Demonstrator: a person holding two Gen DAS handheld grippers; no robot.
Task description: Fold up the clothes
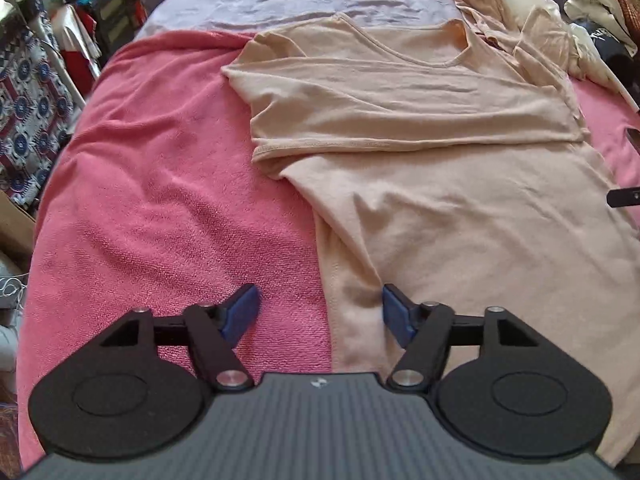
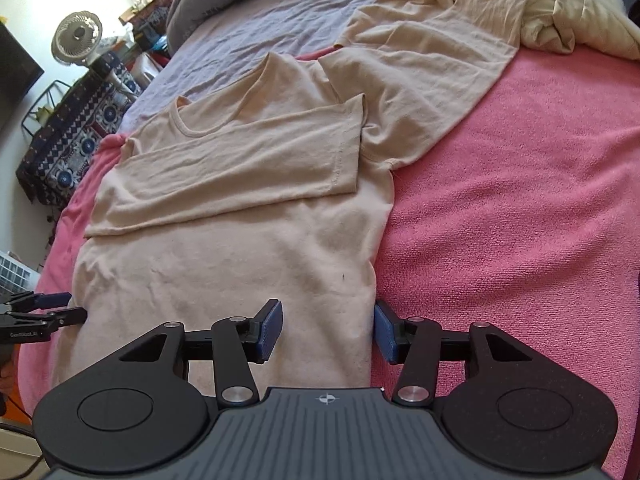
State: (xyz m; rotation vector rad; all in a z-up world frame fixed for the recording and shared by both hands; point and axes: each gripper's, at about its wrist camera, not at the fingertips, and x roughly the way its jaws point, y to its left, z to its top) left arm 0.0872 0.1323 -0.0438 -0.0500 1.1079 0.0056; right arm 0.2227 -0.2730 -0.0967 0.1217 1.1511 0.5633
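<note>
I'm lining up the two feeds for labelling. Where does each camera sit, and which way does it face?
Left wrist: sits on the left gripper, open, looking up the bed along the beige T-shirt's left side edge; its own fingers show.
Right wrist: sits on the right gripper, open, straddling the shirt's right side edge; its own fingers and the other gripper at far left show.
Shared: the same shirt with one sleeve folded across, the pink blanket, the clothes pile beyond.

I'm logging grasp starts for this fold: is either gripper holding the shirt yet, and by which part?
Nothing is held. The left gripper and right gripper are both open at the bottom side edges of the beige T-shirt.
</note>
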